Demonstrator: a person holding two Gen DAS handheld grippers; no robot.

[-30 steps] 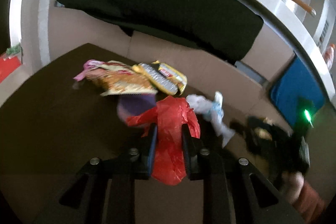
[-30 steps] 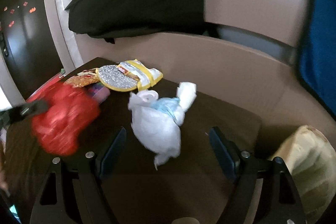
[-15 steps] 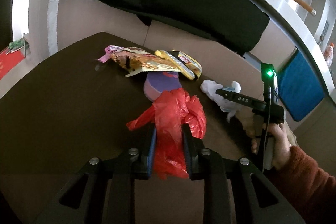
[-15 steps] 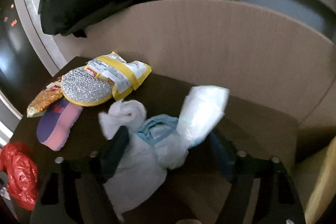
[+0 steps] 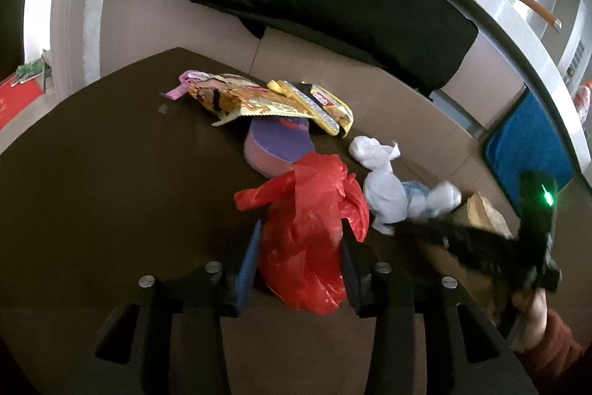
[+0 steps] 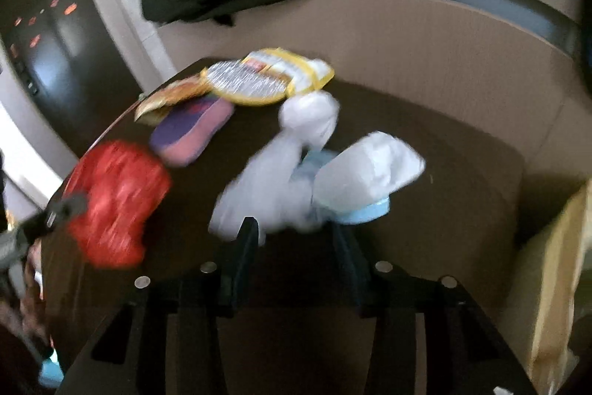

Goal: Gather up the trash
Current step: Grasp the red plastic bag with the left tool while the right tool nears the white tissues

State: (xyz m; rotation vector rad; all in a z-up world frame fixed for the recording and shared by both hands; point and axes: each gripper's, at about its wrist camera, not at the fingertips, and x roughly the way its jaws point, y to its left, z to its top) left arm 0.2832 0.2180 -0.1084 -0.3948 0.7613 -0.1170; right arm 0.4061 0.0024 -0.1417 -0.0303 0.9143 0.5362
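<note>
Currently our left gripper (image 5: 299,247) has just been opening, red plastic bag (image 5: 307,228) loose between its jaws mid-table (image 5: 92,191). Our right gripper (image 6: 292,239) has just been closing, jaws pinching the white tissue wad (image 6: 296,173) near the table's right edge.

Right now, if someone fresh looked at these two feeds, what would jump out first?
The crumpled red plastic bag on the dark table, sitting between the left gripper fingers, whose jaws have just been opening. Next, the white and light blue wad at the right gripper, whose jaws have just been closing around it. Behind both lie snack wrappers over a purple sponge.
</note>
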